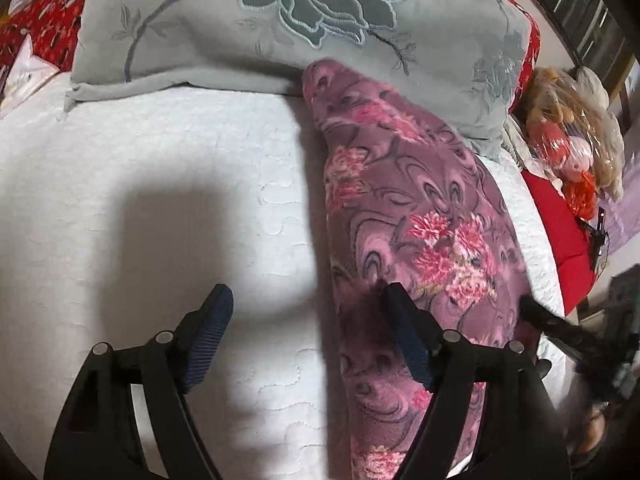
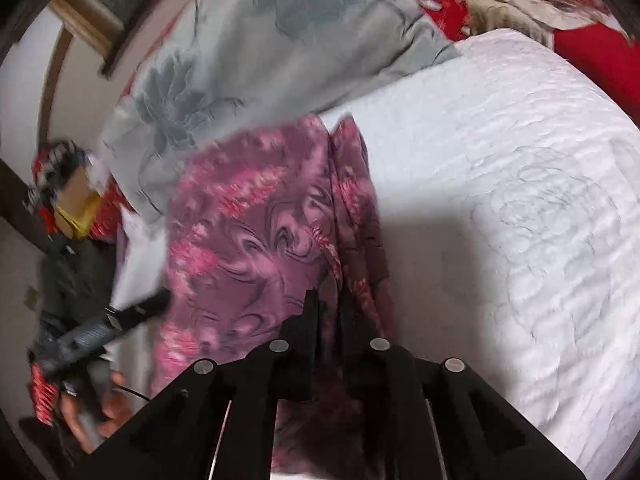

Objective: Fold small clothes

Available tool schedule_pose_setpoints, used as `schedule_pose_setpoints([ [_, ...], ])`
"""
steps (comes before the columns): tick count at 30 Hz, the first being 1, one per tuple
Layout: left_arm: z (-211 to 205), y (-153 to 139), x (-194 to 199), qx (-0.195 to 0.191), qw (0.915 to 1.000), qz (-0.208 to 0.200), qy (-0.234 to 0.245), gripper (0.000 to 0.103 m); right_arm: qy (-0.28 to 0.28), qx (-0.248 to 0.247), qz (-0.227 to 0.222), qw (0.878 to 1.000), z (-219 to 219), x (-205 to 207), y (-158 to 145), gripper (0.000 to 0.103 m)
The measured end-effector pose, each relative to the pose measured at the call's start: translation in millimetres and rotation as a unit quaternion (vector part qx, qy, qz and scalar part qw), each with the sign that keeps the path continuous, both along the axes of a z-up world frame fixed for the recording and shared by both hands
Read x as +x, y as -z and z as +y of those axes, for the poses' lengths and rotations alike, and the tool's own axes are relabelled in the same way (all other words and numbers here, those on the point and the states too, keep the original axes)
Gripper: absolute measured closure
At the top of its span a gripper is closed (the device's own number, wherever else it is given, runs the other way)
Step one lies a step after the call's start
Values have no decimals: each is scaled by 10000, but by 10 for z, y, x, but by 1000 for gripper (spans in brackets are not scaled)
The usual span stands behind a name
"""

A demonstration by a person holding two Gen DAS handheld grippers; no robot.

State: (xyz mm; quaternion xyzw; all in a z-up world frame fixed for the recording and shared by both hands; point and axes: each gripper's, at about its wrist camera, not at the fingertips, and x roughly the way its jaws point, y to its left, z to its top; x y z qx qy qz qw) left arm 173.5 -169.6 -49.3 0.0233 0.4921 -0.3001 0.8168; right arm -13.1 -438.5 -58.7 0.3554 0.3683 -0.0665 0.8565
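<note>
Two grippers sit low in my views. My left gripper (image 1: pixel 306 300) stands spread, one finger over the white quilt (image 1: pixel 160 184), one over the purple flowered garment (image 1: pixel 404 200) running from centre to lower right. My right gripper (image 2: pixel 330 300) is nearly closed, pinching a fold of that garment (image 2: pixel 256 216).

Floral garment (image 2: pixel 256 240): motion-blurred, lower end hidden behind right gripper (image 2: pixel 328 300); grip on fabric indeterminate.
</note>
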Motion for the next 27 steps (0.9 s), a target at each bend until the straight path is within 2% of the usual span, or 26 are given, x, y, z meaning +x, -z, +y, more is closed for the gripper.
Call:
schedule_pose_setpoints([
  [2,16,-2,11,-31,10000,27,-16,25,-21,356,-306,9989,6,-137,-58,70],
  [3,17,10,22,-61,9999,89,-24,25,-62,418,-336,9985,31,-194,-73,55],
  [4,18,25,33,-106,9998,159,-34,25,-82,301,-255,9992,101,-235,-72,50],
  [5,15,36,32,-117,9997,196,-43,25,-164,43,8,9999,190,-267,-18,50],
  [6,16,38,35,-134,9996,233,-55,25,-304,-106,263,9991,226,-299,46,56],
  [7,14,33,33,-159,9996,246,-56,25,-429,-304,505,9973,268,-304,94,74],
  [8,7,29,35,-175,9995,251,-56,25,-406,-534,561,9962,297,-340,74,84],
  [9,6,19,27,-196,9995,246,-55,25,-367,-666,427,9962,300,-384,12,92],
  [11,-3,22,14,-189,9996,217,-32,25,-41,-514,-24,9987,215,-533,-94,93],
  [12,-11,35,12,-166,9996,214,-26,25,97,-440,-94,9989,161,-572,-96,93],
  [13,-21,44,18,-163,9996,240,-16,25,160,-321,-16,9994,111,-574,-30,93],
  [15,-29,26,45,-203,9995,253,7,25,41,-65,562,9984,86,-493,207,92],
  [16,-26,0,75,-217,9996,206,-11,25,44,-97,580,9983,93,-493,205,86],
  [18,6,-59,157,-315,9994,81,-127,25,91,-328,520,9981,83,-415,32,81],
  [20,28,-109,261,-546,9983,83,-209,25,321,-402,43,9987,-25,-310,-215,65],
  [21,27,-113,300,-609,9978,107,-247,25,384,-319,-174,9986,-93,-234,-290,52],
  [23,-14,-78,374,-629,9975,144,-300,25,502,-147,-469,9975,-257,32,-351,50],
  [27,-154,28,458,-399,9987,195,-240,25,417,149,-344,9984,-431,757,-193,50],
])
